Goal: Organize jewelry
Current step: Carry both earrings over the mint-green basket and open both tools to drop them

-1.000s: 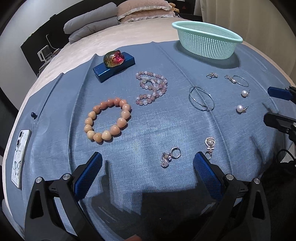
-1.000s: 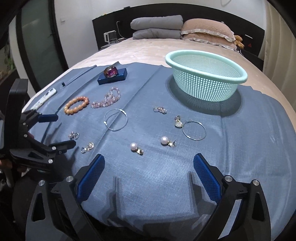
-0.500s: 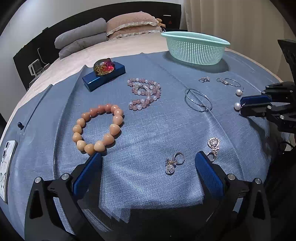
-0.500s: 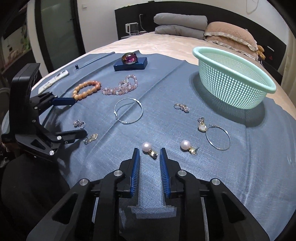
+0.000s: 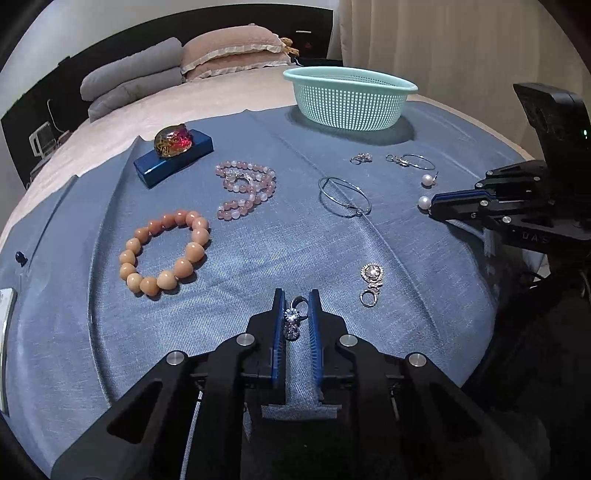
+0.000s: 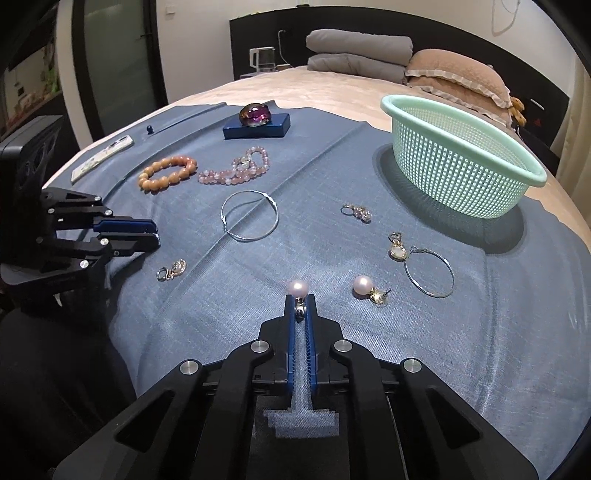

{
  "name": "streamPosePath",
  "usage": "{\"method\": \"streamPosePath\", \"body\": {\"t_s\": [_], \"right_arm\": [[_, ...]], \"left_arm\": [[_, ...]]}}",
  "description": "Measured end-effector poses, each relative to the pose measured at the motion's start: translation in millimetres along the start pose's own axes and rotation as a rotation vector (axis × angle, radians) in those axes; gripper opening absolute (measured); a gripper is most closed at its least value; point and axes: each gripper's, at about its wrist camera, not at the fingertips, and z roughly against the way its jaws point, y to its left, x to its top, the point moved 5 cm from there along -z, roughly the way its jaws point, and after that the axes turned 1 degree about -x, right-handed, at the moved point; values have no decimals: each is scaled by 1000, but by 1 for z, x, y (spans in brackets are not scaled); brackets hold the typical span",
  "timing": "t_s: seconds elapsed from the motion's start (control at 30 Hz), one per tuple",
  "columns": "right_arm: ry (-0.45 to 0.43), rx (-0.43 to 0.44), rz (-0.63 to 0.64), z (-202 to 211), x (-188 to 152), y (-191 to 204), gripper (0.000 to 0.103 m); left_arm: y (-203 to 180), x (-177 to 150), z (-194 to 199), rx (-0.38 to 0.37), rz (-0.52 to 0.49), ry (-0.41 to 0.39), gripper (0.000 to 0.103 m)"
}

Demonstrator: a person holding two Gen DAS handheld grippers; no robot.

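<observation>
Pretty much the whole spread is left sitting on the blue cloth in front of the mint green mesh plastic basket (image 6: 461, 162). What's changed: both grippers, wide open a second ago, are now clamped. The left gripper (image 5: 296, 314) is closed on the crystal drop earring (image 5: 293, 322), the right gripper (image 6: 300, 310) on the pink pearl stud earring (image 6: 297, 288), well short of the basket, so a basket drop looks next.

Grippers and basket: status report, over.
Left gripper shut on crystal earring. Right gripper shut on pearl earring. Basket shows nothing inside. Path to it looks clear.

Bed (image 6: 332, 85), pillows (image 5: 229, 48) — black headboard (image 6: 461, 33), curtain (image 5: 443, 44)
</observation>
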Motion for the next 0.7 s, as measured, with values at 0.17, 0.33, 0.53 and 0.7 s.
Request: {"method": "streamPosePath", "body": {"t_s": [0.17, 0.33, 0.53, 0.7], "right_arm": [[-24, -9, -7, 20, 2, 2, 4], [-61, -23, 5, 48, 11, 3, 4], [-123, -63, 2, 82, 39, -12, 4], [-168, -104, 7, 100, 70, -32, 4]], "left_arm": [[-8, -1, 8, -6, -17, 20, 7], [-9, 13, 29, -15, -4, 2, 7], [-11, 56, 46, 41, -37, -8, 7], [-15, 102, 47, 29, -51, -28, 7]]}}
